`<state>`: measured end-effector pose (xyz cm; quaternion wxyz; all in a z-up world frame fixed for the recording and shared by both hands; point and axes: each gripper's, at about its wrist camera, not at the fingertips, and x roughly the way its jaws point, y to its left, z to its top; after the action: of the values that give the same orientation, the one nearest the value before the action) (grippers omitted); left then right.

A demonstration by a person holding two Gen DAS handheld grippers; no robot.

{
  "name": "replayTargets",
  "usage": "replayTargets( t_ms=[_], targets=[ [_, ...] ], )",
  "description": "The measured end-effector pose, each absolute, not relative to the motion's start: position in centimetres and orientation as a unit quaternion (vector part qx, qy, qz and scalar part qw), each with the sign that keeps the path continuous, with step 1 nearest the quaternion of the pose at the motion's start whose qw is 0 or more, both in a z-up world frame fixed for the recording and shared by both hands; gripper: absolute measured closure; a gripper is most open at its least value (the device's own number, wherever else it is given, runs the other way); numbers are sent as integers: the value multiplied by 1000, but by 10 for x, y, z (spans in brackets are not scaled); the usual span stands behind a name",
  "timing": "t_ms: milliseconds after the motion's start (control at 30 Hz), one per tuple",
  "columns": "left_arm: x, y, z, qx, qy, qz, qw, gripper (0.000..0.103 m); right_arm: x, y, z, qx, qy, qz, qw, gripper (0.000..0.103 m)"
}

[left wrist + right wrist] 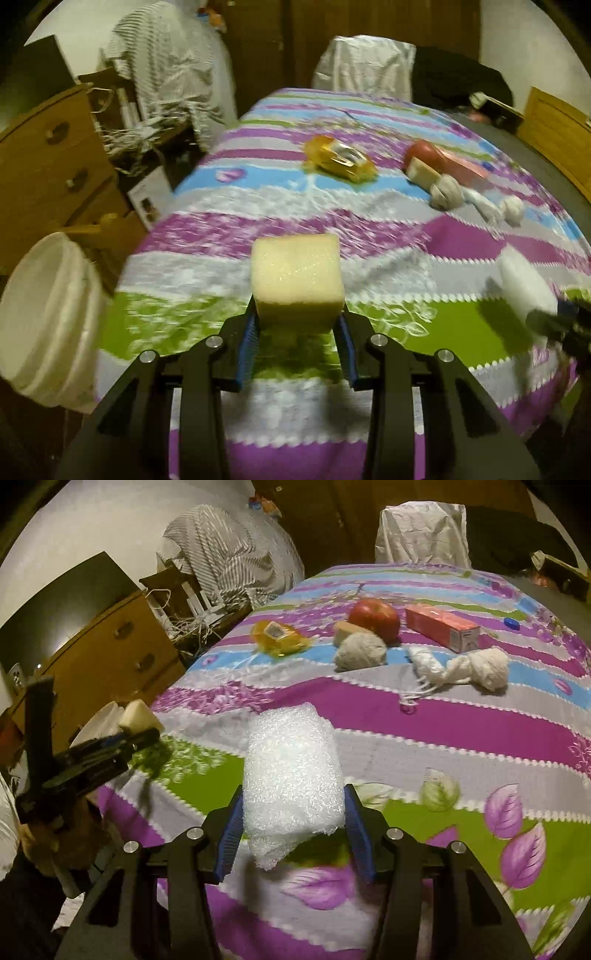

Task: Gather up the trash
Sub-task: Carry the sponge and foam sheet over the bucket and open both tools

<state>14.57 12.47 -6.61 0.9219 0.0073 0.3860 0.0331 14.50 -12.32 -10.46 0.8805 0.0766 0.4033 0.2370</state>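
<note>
Between left gripper (297,328) fingers, a porous yellow sponge (297,278) block sits clamped above the striped cloth (258,417); right gripper (293,827) pinches a crinkly bubble wrap (291,775) wad; white bucket (48,317) left.

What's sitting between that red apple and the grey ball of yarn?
A pale foam block lies between the apple and the grey yarn ball, seen in the right wrist view.

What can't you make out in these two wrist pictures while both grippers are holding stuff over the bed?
- White bucket, left wrist view: inside blurred; contents unknown. Right wrist view: left gripper hides it.
- Pink box, right wrist view: print too small.
- Yellow packet: contents unclear.
- Bubble wrap, left wrist view: mostly cut off, blurred.
- Foam block: underside hidden.
</note>
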Motion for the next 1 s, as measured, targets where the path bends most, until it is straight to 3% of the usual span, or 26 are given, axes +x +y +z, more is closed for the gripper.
replayTargets(
  t_ms=[233,600,1000],
  targets=[
    [129,159,-37,4,366,95,926,68,143,-68,-80,41,396,273,876,50],
    [107,251,20,-22,318,181,931,68,172,64,6,-6,349,354,868,50],
    [85,350,40,-13,303,274,913,68,196,233,46,-56,373,421,825,50]
  ],
)
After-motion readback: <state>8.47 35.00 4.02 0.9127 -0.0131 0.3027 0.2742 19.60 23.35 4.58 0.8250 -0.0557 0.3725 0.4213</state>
